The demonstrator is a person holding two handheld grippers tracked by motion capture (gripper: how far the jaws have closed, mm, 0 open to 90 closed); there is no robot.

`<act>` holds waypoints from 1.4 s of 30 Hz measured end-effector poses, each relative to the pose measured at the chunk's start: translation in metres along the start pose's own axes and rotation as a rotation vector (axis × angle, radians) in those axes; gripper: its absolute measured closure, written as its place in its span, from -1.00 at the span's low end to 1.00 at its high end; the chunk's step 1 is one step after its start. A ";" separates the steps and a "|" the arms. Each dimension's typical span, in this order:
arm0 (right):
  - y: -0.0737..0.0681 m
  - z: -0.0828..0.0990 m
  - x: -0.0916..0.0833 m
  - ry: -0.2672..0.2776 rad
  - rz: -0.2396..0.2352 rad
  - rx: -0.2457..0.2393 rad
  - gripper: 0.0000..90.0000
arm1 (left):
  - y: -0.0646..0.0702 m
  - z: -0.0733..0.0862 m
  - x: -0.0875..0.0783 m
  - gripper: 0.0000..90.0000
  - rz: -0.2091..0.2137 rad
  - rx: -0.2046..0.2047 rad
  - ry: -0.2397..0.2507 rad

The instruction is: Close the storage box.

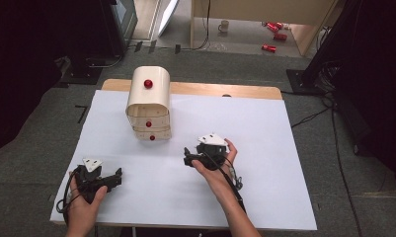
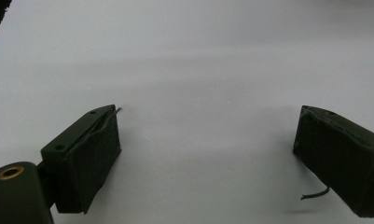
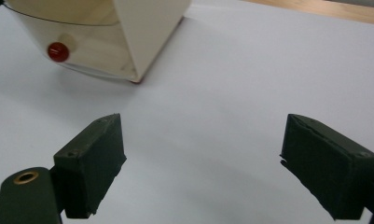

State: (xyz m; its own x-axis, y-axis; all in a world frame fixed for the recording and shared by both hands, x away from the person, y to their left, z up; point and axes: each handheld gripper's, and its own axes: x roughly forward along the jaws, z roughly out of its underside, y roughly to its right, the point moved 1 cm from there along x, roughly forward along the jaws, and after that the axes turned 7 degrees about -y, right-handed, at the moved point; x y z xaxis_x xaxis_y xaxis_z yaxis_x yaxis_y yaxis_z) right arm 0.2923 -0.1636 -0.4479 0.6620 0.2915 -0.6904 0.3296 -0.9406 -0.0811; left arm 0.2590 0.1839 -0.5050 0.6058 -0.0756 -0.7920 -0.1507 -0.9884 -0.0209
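The small cream drawer cabinet (image 1: pixel 148 103) stands upright on the far-left part of the white sheet (image 1: pixel 264 128) that covers the table; it's the landmark here. It has a rounded top and three red knobs on its front: the top knob (image 1: pixel 148 83) is the biggest, w/ a middle knob (image 1: pixel 148 124) and a bottom knob (image 1: pixel 152 138) below it. All drawers look pushed in, fronts flush.

Right gripper (image 1: pixel 187 159) sits in front of the cabinet and a bit to its right, near but clearly apart from it, held in the person's right hand (image 1: pixel 217 165), grey three-cornered plate on top. It points left across the sheet, roughly toward the cabinet's lower front. In the right gripper view its jaws are spread wide, nothing between them but bare white sheet; the cabinet's lower corner (image 3: pixel 128 46) and one red knob (image 3: pixel 57 51) show up ahead and to the left of the jaws, not touching them.

Left gripper (image 1: pixel 117 177) is farther from the cabinet, well in front of it and to its left, near the sheet's front-left corner, in the left hand (image 1: pixel 84 197). It lies low over the sheet, jaws pointing right. In the left gripper view the jaws are spread wide too, w/ only white sheet between; a short loose thread (image 2: pixel 315 193) hangs off the right-hand pad.

Beyond the cabinet, the table's wooden back edge (image 1: pixel 225 90) shows past the sheet. On the floor far behind the cabinet: a mug (image 1: pixel 224 25) and a few red cans (image 1: pixel 274 29).
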 end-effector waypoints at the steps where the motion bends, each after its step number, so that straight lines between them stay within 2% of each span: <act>1: 0.000 0.000 0.000 0.000 0.000 0.000 -0.71 | 0.000 0.000 0.000 -0.84 0.000 0.000 0.000; 2: 0.011 0.005 -0.006 -0.003 0.007 0.017 -0.71 | 0.000 0.000 0.000 -0.84 0.000 0.000 0.000; 4: 0.015 0.007 -0.008 -0.004 0.011 0.026 -0.71 | 0.000 0.000 0.000 -0.84 0.000 0.000 0.000; 5: 0.026 0.012 -0.014 -0.001 0.026 0.038 -0.71 | 0.000 0.000 0.000 -0.84 0.000 0.000 0.000; 7: 0.029 0.013 -0.016 -0.001 0.028 0.044 -0.71 | 0.000 0.000 0.000 -0.84 0.000 0.000 0.000; 9: 0.043 0.020 -0.025 0.002 0.046 0.059 -0.71 | 0.000 0.000 0.000 -0.84 0.000 0.001 0.000; 17: 0.076 0.038 -0.045 0.013 0.082 0.101 -0.71 | 0.000 0.000 0.000 -0.84 0.000 0.000 0.000; 18: 0.076 0.038 -0.045 0.013 0.082 0.101 -0.71 | 0.000 0.000 0.000 -0.84 0.000 0.000 0.000; 19: 0.085 0.043 -0.050 0.011 0.092 0.110 -0.71 | 0.000 0.000 0.000 -0.84 0.000 0.000 0.000; 23: 0.101 0.052 -0.059 0.008 0.113 0.122 -0.71 | 0.000 0.000 0.000 -0.84 0.000 0.000 0.000; 24: 0.101 0.052 -0.059 0.008 0.113 0.122 -0.71 | 0.000 0.000 0.000 -0.84 0.000 0.000 0.000; 25: 0.111 0.057 -0.064 0.008 0.119 0.133 -0.71 | 0.000 0.000 0.000 -0.84 0.000 0.000 0.001; 30: 0.130 0.070 -0.073 -0.006 0.138 0.154 -0.71 | 0.000 0.000 0.000 -0.84 0.000 0.000 0.001; 31: 0.130 0.070 -0.073 -0.006 0.138 0.154 -0.71 | 0.000 0.000 0.000 -0.84 0.000 0.000 0.001; 34: 0.147 0.082 -0.077 -0.014 0.153 0.167 -0.71 | 0.000 0.000 0.000 -0.84 0.000 0.000 0.001; 39: 0.166 0.096 -0.082 -0.023 0.164 0.202 -0.71 | 0.000 0.000 0.000 -0.84 0.000 0.000 0.001; 40: 0.166 0.096 -0.082 -0.023 0.164 0.202 -0.71 | 0.000 0.000 0.000 -0.84 0.000 0.000 0.001; 42: 0.176 0.104 -0.085 -0.039 0.179 0.207 -0.71 | 0.000 0.000 0.000 -0.84 0.000 0.000 0.001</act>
State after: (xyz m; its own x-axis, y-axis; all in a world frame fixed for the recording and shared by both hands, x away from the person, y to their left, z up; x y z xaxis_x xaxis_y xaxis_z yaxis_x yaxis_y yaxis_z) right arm 0.2245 -0.3724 -0.4780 0.6695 0.1147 -0.7339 0.0630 -0.9932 -0.0977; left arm 0.2590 0.1839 -0.5050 0.6064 -0.0757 -0.7916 -0.1509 -0.9883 -0.0211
